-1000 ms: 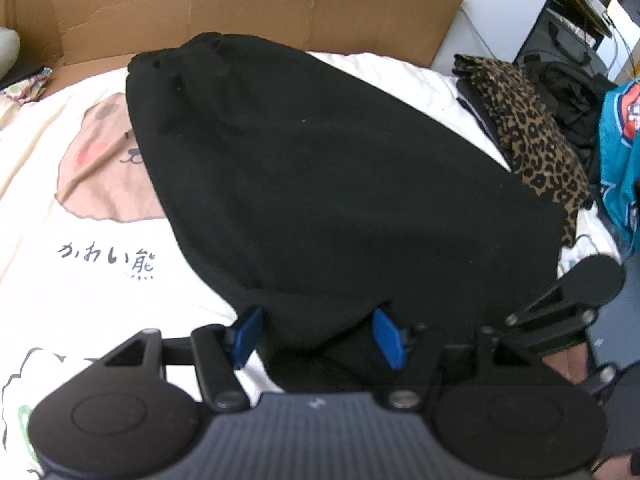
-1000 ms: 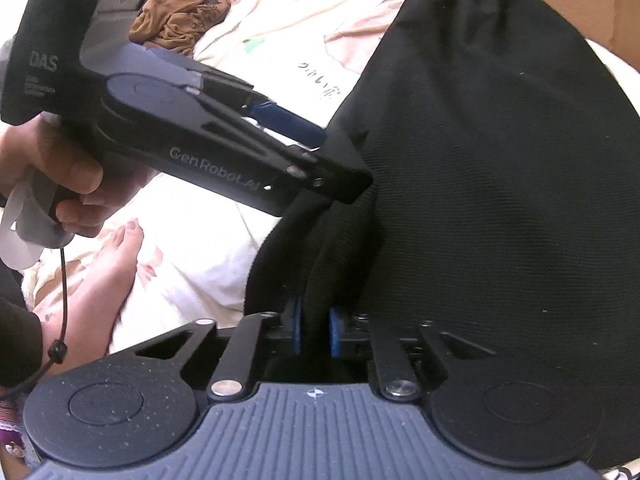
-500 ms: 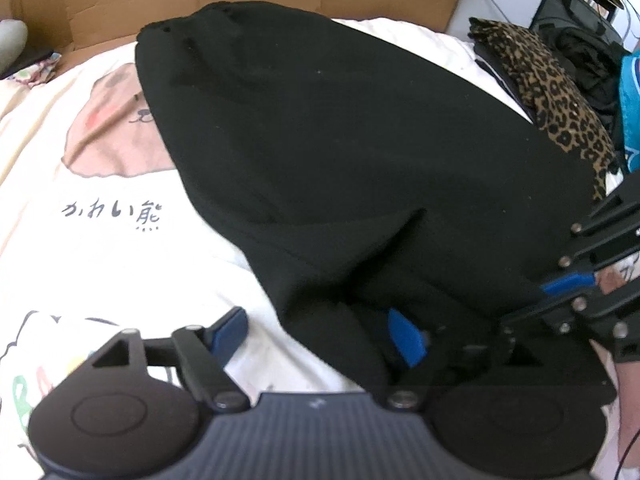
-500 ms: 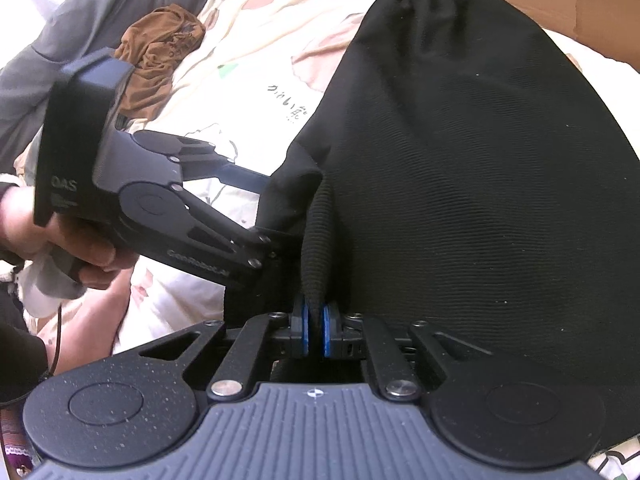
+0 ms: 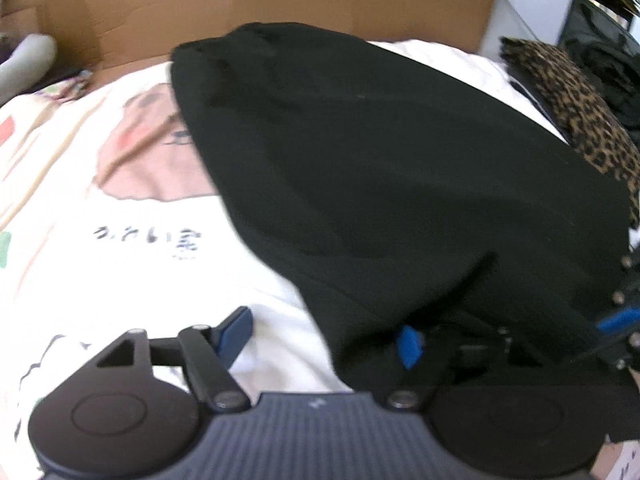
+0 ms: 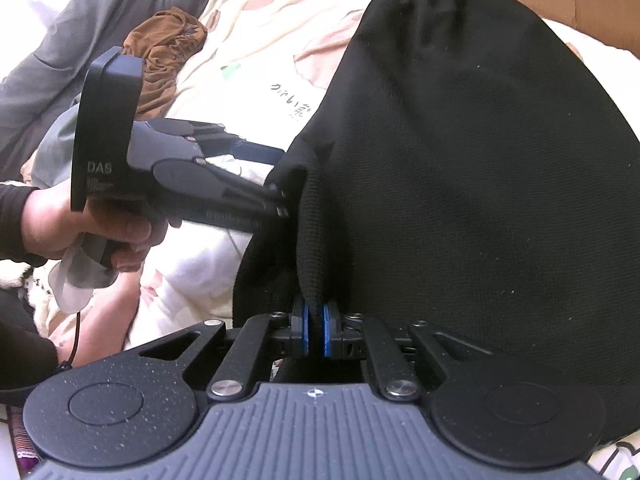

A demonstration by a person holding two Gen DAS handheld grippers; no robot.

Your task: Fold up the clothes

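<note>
Skirt (image 5: 400, 168) spread black across the bed (image 5: 120, 280), its waistband at the far end. Left gripper (image 5: 324, 336) has jaws wide apart astride the near hem corner. From the right view, right gripper (image 6: 315, 330) is clamped on a hem fold; knit looks soft, limp, light, so grip hems.

garment (image 5: 400, 184) on bedsheet (image 5: 120, 272) | cardboard (image 5: 280, 0) behind | patterned clothes (image 5: 580, 120) right of garment
</note>
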